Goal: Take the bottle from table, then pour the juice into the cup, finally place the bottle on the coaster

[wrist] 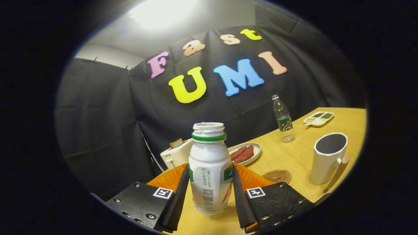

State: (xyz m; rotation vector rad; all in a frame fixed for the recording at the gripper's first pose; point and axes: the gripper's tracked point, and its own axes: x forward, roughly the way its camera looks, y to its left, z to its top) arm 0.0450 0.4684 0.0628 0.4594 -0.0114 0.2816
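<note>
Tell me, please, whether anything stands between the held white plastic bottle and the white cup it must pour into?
Nothing visible does. The gripper is shut on the white plastic bottle with a green neck ring; bare yellow wooden table leads to the white cup, with the round brown coaster lying flat between them.

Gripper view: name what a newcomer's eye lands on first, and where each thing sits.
The white juice bottle, cap off, stands upright between the claw's fingers, which press its sides. Beyond them to the right stands a tall white cup, with a round coaster on the wooden table between cup and bottle.
</note>
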